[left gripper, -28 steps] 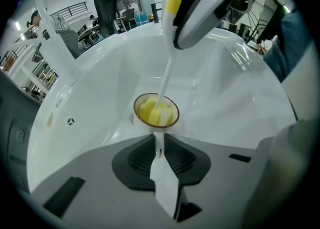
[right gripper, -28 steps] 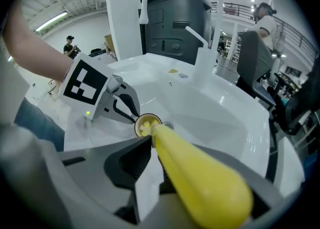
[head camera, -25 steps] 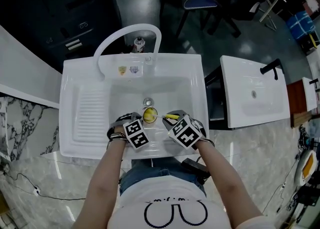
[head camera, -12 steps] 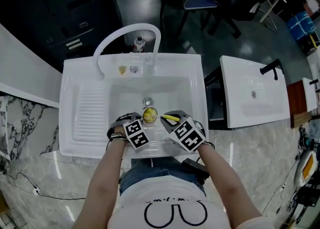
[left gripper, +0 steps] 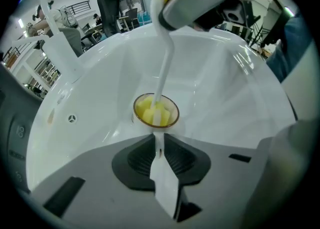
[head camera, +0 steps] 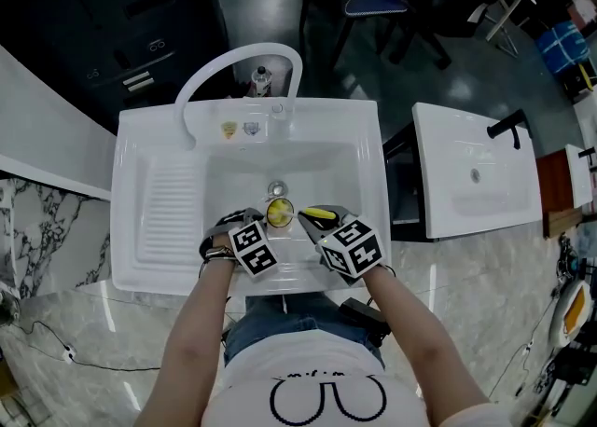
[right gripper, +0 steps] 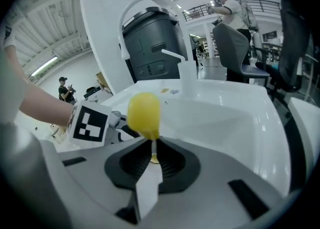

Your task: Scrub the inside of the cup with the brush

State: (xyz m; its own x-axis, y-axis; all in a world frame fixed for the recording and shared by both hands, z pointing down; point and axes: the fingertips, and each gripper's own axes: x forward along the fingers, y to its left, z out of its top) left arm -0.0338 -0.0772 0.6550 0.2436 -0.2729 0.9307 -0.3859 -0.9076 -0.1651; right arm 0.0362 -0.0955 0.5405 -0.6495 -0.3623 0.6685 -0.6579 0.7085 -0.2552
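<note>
A small cup (head camera: 279, 214) with a brown rim lies in the white sink's basin (head camera: 308, 169), just in front of the drain. In the left gripper view the cup (left gripper: 170, 119) faces me, with the brush's yellow sponge head (left gripper: 151, 112) inside it and the white stem (left gripper: 164, 63) rising up to the right gripper. My left gripper (head camera: 265, 229) (left gripper: 158, 142) is shut on the cup's near edge. My right gripper (head camera: 315, 226) (right gripper: 154, 147) is shut on the brush stem, just below its yellow handle end (right gripper: 144, 114) (head camera: 318, 214).
A white arched faucet (head camera: 238, 66) spans the back of the sink. A ribbed washboard (head camera: 171, 211) lies to the basin's left and the drain (head camera: 275, 190) sits at mid-basin. A small bottle (head camera: 261, 78) stands behind the faucet. Another white sink (head camera: 476, 173) is to the right.
My right gripper has shifted slightly right and nearer to the person, with the brush handle moving a little. The left gripper and the cup have stayed in place.
</note>
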